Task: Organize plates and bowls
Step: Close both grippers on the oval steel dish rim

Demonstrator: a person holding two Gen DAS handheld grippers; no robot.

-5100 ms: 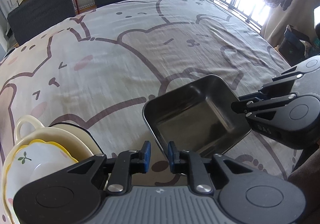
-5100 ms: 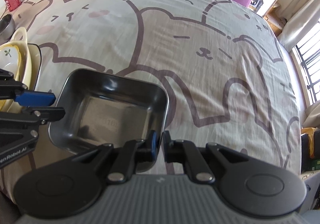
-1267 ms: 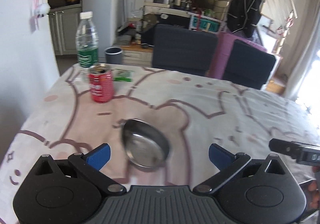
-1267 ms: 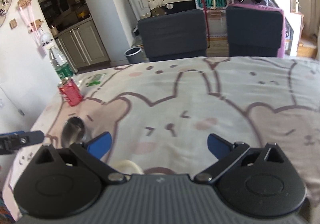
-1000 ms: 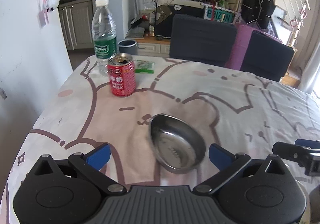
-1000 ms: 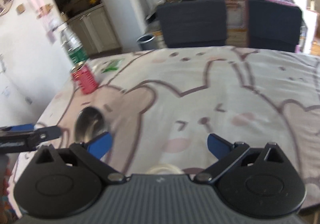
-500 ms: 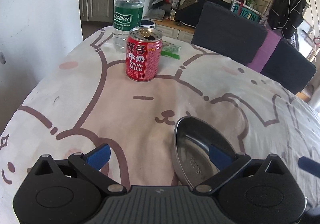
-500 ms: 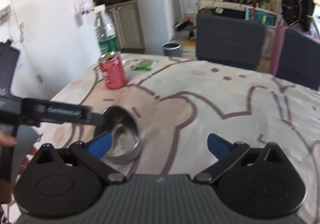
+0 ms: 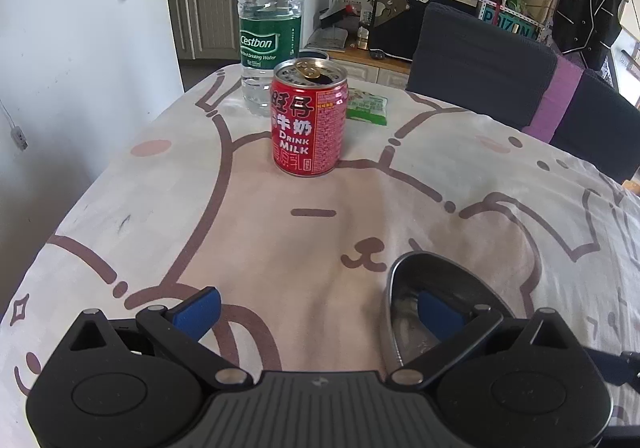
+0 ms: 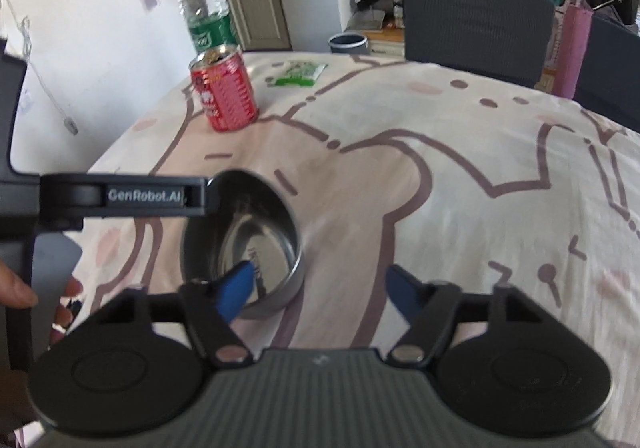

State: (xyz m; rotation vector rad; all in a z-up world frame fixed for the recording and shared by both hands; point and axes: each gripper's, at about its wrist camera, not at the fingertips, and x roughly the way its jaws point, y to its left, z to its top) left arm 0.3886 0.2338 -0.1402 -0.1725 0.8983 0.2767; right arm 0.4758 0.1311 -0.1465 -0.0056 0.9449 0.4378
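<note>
A: Right gripper (image 10: 320, 290) has jaws apart and just been closing in. Left pad sits over the steel bowl (image 10: 256, 224), right pad outside its rim, nothing pinched.
B: Left gripper (image 9: 316, 308)?
A: Wide open, right pad inside the bowl, left pad over the tablecloth (image 9: 280, 248).
B: Further back?
A: Red can (image 9: 308, 120), then the water bottle (image 9: 270, 20).
</note>
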